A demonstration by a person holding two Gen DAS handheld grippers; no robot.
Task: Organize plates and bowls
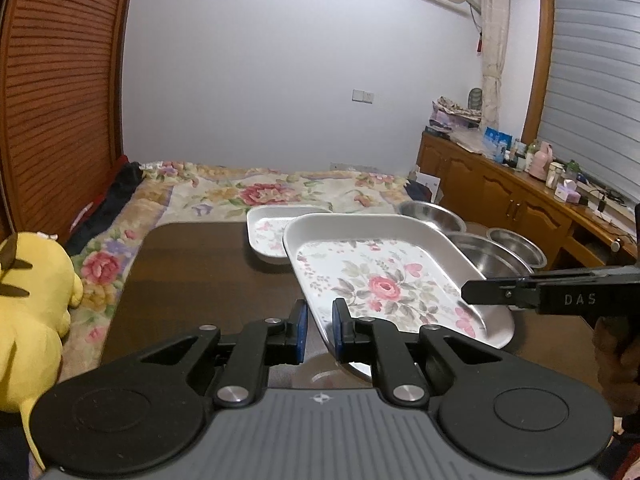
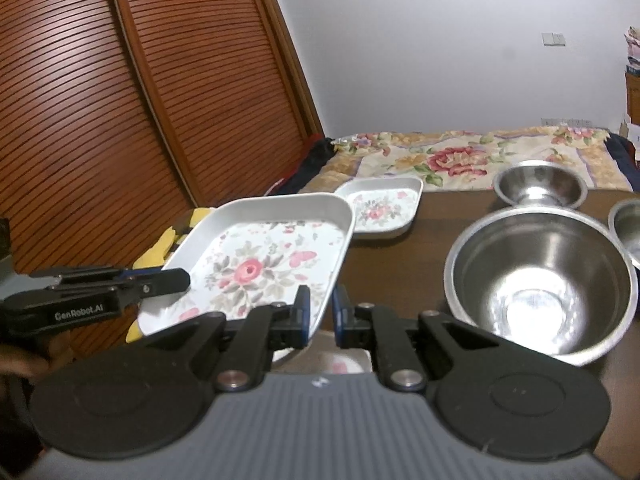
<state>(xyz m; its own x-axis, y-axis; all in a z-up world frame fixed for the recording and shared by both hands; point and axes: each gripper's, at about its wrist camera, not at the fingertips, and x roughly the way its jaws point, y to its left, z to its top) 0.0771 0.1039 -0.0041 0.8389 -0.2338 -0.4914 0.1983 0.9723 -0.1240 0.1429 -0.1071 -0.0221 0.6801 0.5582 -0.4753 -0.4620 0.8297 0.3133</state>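
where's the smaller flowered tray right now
The smaller flowered tray sits at the table's far edge by the bed, behind the big tray and left of the steel bowls.

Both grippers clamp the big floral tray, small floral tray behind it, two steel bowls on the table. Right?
Wrong on the bowls: the right wrist view shows three steel bowls, not two. Both grippers do hold the big floral tray, the small floral tray behind.

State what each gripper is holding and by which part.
Both hold the large floral tray: the left gripper pinches the rim of its near left edge, and the right gripper pinches the opposite edge's rim.
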